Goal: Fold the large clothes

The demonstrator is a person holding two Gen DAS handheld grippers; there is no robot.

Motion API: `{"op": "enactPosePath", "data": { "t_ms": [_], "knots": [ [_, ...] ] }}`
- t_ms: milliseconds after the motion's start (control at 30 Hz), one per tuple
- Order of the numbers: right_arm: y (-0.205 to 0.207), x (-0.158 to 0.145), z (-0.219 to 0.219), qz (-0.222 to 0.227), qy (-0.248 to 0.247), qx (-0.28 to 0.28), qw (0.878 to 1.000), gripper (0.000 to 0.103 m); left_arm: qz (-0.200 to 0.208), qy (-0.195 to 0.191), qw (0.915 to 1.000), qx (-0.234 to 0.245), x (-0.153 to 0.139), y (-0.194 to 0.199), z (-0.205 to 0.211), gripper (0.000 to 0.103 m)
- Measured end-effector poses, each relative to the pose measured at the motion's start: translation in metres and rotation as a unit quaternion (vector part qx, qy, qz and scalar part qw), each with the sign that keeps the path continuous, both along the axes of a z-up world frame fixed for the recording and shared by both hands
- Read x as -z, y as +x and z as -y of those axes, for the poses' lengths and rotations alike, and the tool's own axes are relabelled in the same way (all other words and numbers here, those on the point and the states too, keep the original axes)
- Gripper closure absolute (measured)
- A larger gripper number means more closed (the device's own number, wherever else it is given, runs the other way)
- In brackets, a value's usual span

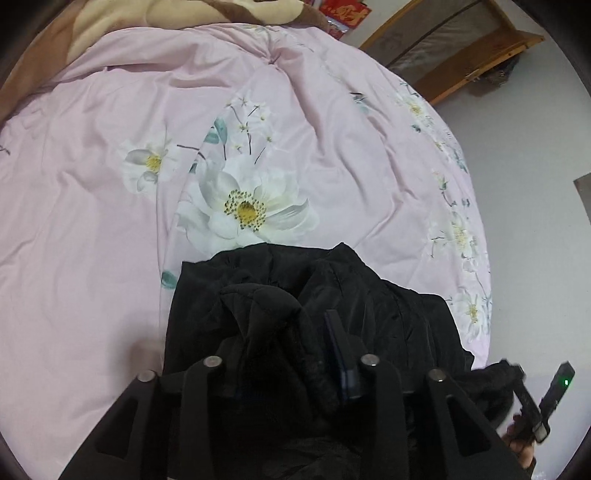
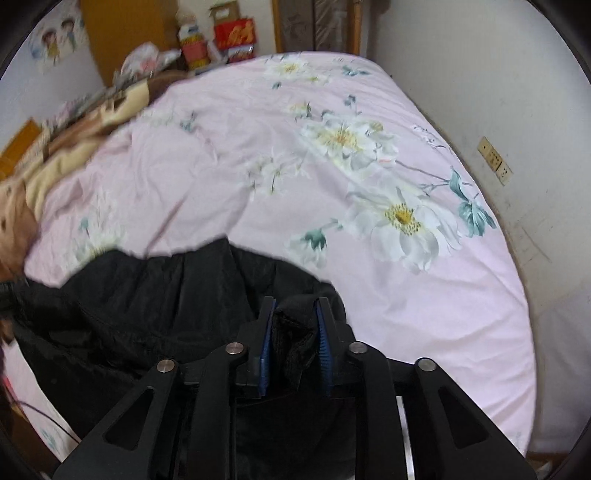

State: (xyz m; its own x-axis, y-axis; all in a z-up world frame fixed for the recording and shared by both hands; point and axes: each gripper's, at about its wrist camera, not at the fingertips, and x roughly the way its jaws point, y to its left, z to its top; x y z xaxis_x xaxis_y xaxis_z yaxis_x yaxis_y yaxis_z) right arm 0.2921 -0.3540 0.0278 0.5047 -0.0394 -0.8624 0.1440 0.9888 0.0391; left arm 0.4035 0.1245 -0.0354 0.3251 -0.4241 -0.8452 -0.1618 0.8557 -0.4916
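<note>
Currently the right gripper (image 2: 293,314) has both blue-padded fingers (image 2: 324,343) pinched partway closed on a bunched fold of one black garment (image 2: 147,302). The left gripper (image 1: 295,332) is buried in the same black garment (image 1: 332,288); only one blue pad (image 1: 341,354) shows, fabric is heaped over the other side, so I can't tell how far it is closed or whether it has a grip. The garment is crumpled on the near part of one pink floral duvet (image 1: 110,221), spanning between both grippers. One tan and brown blanket (image 1: 166,14) lies at the bed's far end. Red boxes (image 2: 236,33) are stacked by the wall beyond it. No containers with visible contents.
</note>
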Motion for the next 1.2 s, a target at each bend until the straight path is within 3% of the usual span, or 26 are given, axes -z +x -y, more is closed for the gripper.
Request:
{"op": "enactPosePath", "data": {
  "t_ms": [67, 133, 267, 367, 467, 533, 600, 667, 833, 967, 1067, 1200],
  "knots": [
    [0.003, -0.006, 0.001, 0.01, -0.008, -0.007, 1.0, 0.068, 0.009, -0.015, 0.9998, 0.003, -0.003, 0.0, -0.004, 0.055],
    [0.0, -0.014, 0.004, 0.03, -0.007, -0.011, 0.999, 0.067, 0.034, -0.021, 0.9992, 0.001, -0.013, -0.002, -0.01, 0.037],
    [-0.009, -0.028, 0.016, 0.064, -0.014, -0.008, 0.998, 0.056, 0.127, 0.006, 0.9915, -0.03, -0.054, -0.009, -0.034, 0.035],
    [-0.019, -0.029, 0.025, 0.076, -0.005, -0.034, 0.997, 0.053, 0.133, -0.004, 0.9911, 0.001, -0.06, -0.013, -0.041, 0.027],
    [-0.03, -0.014, 0.03, 0.067, 0.013, -0.075, 0.995, 0.053, 0.144, 0.058, 0.9863, 0.056, -0.054, -0.024, -0.036, 0.027],
    [-0.037, -0.001, 0.029, 0.06, 0.009, -0.096, 0.994, 0.047, 0.134, 0.066, 0.9842, 0.094, -0.037, -0.029, -0.029, 0.027],
    [-0.041, 0.015, 0.028, 0.049, 0.014, -0.117, 0.992, 0.031, 0.123, 0.058, 0.9833, 0.121, -0.018, -0.029, -0.021, 0.027],
    [-0.041, 0.028, 0.026, 0.043, 0.027, -0.134, 0.99, 0.029, 0.121, 0.055, 0.9816, 0.137, -0.007, -0.031, -0.015, 0.027],
    [-0.021, 0.046, 0.016, 0.044, 0.061, -0.162, 0.984, 0.028, 0.112, 0.072, 0.9751, 0.177, 0.012, -0.02, 0.01, 0.025],
    [0.001, 0.059, 0.016, 0.019, 0.081, -0.149, 0.985, 0.028, 0.083, 0.037, 0.9841, 0.153, 0.023, -0.003, 0.006, 0.025],
    [0.009, 0.064, 0.024, 0.013, 0.116, -0.116, 0.986, 0.028, 0.065, 0.033, 0.9874, 0.141, 0.033, 0.006, 0.005, 0.025],
    [0.01, 0.066, 0.023, 0.015, 0.116, -0.105, 0.988, 0.043, 0.035, 0.02, 0.9917, 0.122, 0.048, 0.016, 0.005, 0.025]
  ]
}}
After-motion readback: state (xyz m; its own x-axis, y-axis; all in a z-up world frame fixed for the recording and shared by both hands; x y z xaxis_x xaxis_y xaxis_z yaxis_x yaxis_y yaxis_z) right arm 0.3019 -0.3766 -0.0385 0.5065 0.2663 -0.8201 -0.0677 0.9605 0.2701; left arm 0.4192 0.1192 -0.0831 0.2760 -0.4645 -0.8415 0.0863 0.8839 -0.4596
